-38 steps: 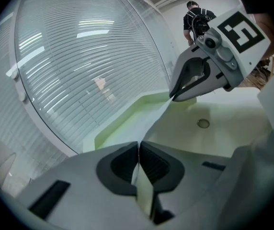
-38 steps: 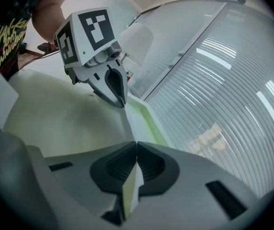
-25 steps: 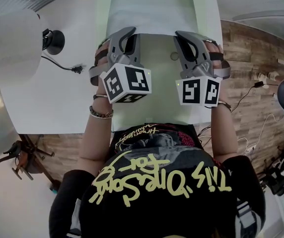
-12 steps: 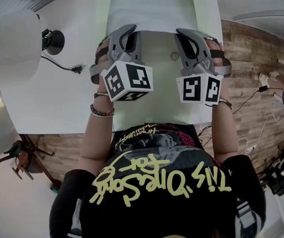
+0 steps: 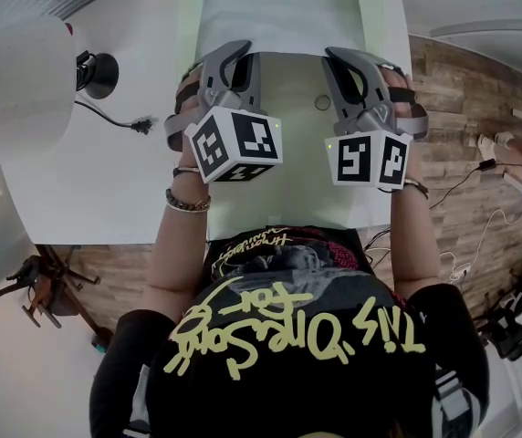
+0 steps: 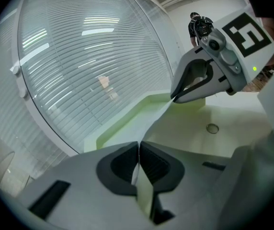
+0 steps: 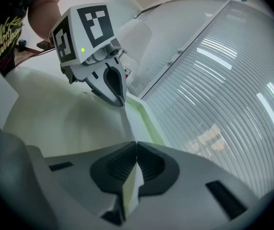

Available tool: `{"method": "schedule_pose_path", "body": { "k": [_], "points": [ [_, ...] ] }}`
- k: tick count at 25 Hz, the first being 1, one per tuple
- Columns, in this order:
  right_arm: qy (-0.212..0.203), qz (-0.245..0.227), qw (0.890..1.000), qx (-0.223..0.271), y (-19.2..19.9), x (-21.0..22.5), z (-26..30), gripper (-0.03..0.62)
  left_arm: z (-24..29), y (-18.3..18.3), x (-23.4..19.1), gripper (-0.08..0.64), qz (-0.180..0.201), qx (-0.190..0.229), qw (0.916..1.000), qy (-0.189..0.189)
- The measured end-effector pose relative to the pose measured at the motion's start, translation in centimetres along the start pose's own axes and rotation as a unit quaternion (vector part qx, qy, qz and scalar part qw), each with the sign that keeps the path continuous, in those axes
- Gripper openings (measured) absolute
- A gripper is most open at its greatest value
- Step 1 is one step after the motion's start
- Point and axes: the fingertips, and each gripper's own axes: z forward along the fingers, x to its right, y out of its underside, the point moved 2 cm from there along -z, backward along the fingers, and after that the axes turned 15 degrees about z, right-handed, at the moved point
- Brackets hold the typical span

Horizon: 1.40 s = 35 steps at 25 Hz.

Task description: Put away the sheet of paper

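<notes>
Left gripper [image 5: 234,57] has its jaws clamped tight on the near edge of the thin white sheet of paper [image 5: 279,16]. The sheet runs away from the person, over the pale green mat [image 5: 288,162] on the white table [image 5: 106,181]. A small round ring [image 5: 322,103] sits on the mat between the grippers. The right gripper [image 5: 336,57] is pinching that same edge further along.

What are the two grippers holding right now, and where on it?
Both are shut on the thin pale sheet of paper, pinching the same edge, the one nearest the person: left gripper towards its left end, right gripper towards its right.
</notes>
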Motion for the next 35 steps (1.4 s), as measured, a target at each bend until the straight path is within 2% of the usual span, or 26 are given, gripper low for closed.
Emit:
{"method": "schedule_pose_path", "body": {
  "k": [27, 35],
  "points": [
    [0.004, -0.006, 1.000, -0.003, -0.2, 1.0, 1.2, 0.009, 1.1, -0.3, -1.4, 0.010, -0.018, 0.000, 0.9998, -0.011],
    [0.010, 0.004, 1.000, -0.003, 0.0, 1.1, 1.2, 0.009, 1.2, -0.4, -1.4, 0.011, -0.011, -0.003, 0.9998, -0.017]
  ]
}}
